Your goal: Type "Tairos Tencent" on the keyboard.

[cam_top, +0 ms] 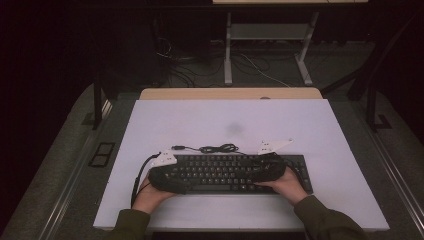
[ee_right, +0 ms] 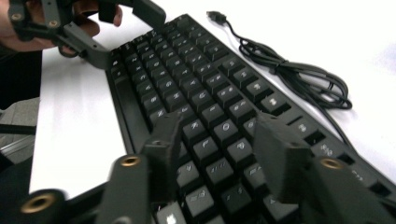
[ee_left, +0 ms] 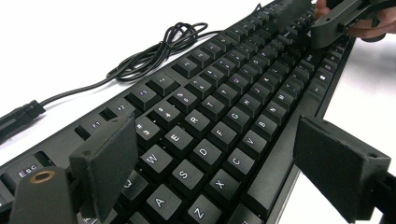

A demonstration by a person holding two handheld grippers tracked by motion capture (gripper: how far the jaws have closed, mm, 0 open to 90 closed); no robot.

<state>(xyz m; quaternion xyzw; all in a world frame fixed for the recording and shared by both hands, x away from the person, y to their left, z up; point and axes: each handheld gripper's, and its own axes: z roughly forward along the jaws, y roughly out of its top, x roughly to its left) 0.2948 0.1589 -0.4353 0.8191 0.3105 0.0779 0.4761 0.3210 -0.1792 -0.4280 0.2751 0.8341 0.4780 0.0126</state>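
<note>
The left claw (ee_left: 219, 163) is hovering low over the left end of the keyboard (cam_top: 227, 172), its two black jaws standing wide apart and pinching nothing. In the left gripper view one jaw is sitting over the number and Q keys at the far edge, while the other is hanging off the near edge beside the space bar, so the keyboard's left end is lying between and under the spread jaws. The person's left hand (cam_top: 150, 196) is coming in from the bottom of the high view, wrist low on the bench (cam_top: 320, 130), gripping the tool from behind.

The right claw (ee_right: 219, 140) is posed the same way over the keyboard's right part, jaws parted with a row of keys showing in the gap between them; it is holding nothing either. The right hand (cam_top: 287, 184) is resting at the near edge of the keyboard, its olive sleeve (cam_top: 325, 220) angling in from the lower right.

One black keyboard is lying flat and lengthwise across the near half of the white bench, both claws over it, one toward each end. One black cable (cam_top: 220, 148) is lying in a loose bundle just behind the keyboard, its plug (ee_right: 215, 17) resting free on the bench surface. Two grey three-cornered plates are showing in the high view, one atop each gripper.
</note>
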